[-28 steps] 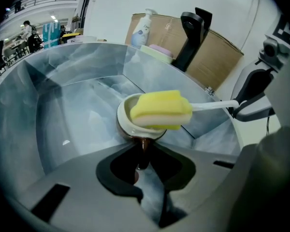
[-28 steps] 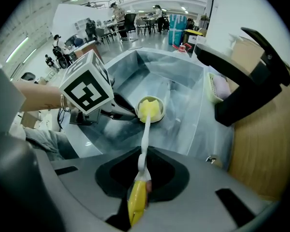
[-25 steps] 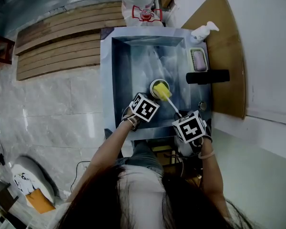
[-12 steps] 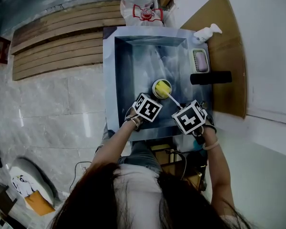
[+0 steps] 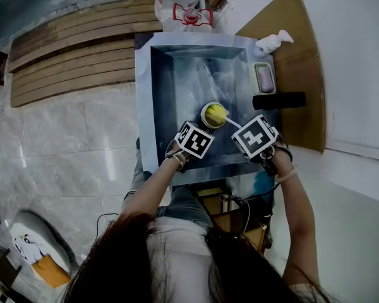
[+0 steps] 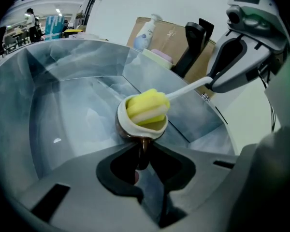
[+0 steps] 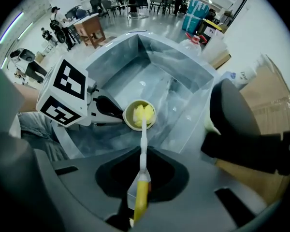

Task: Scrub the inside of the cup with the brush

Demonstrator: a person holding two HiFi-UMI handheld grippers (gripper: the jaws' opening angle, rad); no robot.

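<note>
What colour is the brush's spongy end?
The brush head is yellow; the left gripper view shows it best.

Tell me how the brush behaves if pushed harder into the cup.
The brush has a thin white stem, so it will probably flex. Its yellow sponge head looks soft and should squash against the cup wall. Held far back by the right gripper, its tip may wobble.

No legible text. Pump bottle [image 6: 144, 33] label blurred; left hand-held gripper [image 5: 202, 128] cube: marker pattern only.
</note>
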